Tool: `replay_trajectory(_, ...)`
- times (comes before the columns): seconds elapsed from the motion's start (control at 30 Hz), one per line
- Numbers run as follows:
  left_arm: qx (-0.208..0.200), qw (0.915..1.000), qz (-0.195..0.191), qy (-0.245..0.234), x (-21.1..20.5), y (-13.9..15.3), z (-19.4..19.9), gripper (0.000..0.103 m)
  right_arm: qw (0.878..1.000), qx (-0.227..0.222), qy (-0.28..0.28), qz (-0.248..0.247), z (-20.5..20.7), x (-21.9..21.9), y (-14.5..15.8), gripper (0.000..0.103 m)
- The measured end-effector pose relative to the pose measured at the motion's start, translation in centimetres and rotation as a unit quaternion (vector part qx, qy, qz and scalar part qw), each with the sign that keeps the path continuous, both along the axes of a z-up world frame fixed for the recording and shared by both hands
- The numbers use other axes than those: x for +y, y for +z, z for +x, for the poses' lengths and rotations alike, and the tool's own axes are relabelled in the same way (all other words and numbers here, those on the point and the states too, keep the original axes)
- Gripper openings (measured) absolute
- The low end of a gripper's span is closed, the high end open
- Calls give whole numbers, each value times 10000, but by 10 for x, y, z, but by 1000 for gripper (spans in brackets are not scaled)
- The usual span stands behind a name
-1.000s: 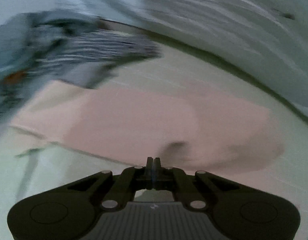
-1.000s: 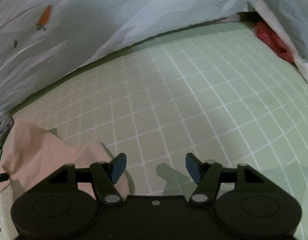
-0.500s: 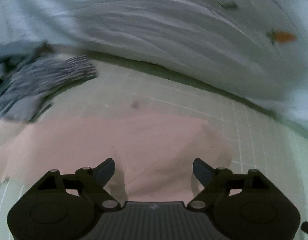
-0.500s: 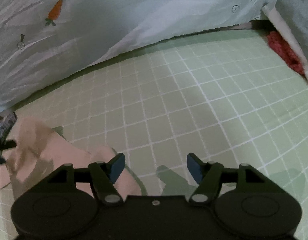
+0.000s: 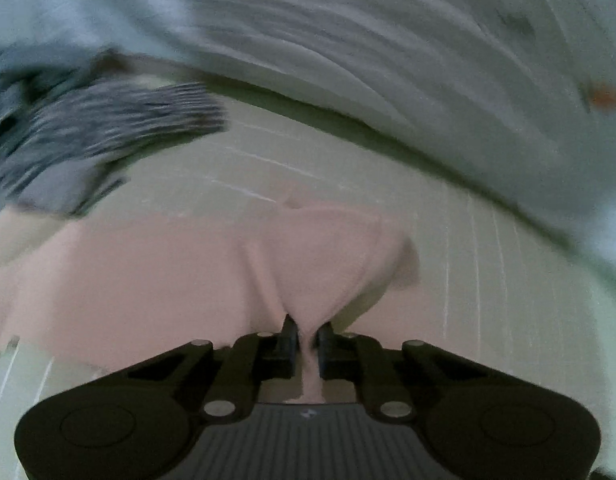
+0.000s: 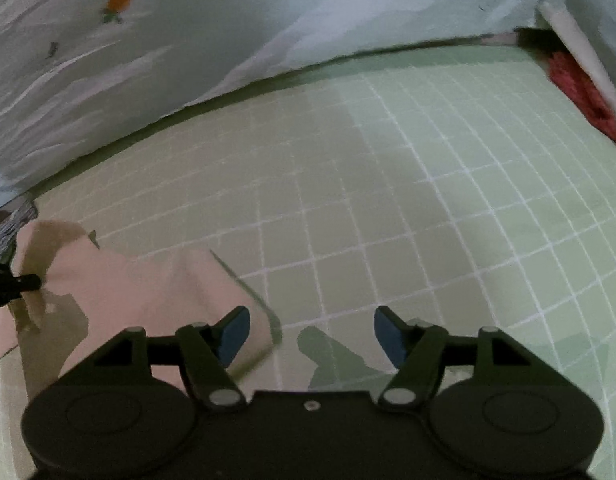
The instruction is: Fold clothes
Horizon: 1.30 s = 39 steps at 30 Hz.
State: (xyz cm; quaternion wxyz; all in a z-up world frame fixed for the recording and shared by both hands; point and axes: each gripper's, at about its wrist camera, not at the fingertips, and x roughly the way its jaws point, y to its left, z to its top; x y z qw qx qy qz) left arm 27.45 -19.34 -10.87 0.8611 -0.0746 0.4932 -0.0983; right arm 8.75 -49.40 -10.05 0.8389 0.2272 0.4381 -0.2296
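The pink garment (image 5: 156, 276) is spread on the green gridded bed sheet (image 6: 408, 200); a pinch of it is clenched by the left tool (image 5: 307, 334), seemingly for folding over; the right tool (image 6: 312, 330) is held spread and empty just beside its edge.

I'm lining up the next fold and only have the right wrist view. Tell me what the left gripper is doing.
Observer: The left gripper is shut on the pink garment; the cloth is pinched between its fingers and pulled into a peak.
Operator: Describe what lies beyond the pink cloth on that side.
Observer: A grey striped garment lies on the green grid sheet, to the left and further back, blurred by motion.
Operator: Confirm my own gripper is free.
Observer: The right gripper is open and holds nothing. Its left finger is over the pink garment's edge; the right is over bare sheet.
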Motion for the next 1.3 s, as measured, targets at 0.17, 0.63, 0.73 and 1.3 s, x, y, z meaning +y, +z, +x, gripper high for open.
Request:
replay_trajectory(0.17, -47, 9955, -284, 901, 63, 13, -23, 11, 9993, -48, 362, -106, 13, 12, 4, 70)
replay_trajectory(0.63, 129, 9811, -912, 1700, 119, -3, -47, 11, 9880, -192, 1491, 359, 131, 44, -16, 71)
replay_trajectory(0.73, 153, 9787, -1027, 1771, 122, -6, -47, 11, 9843, -196, 1689, 471, 153, 53, -22, 73)
replay_trajectory(1.3, 13, 9913, -553, 1193, 81, 26, -64, 11, 9842, -771, 1049, 1199, 90, 56, -20, 9)
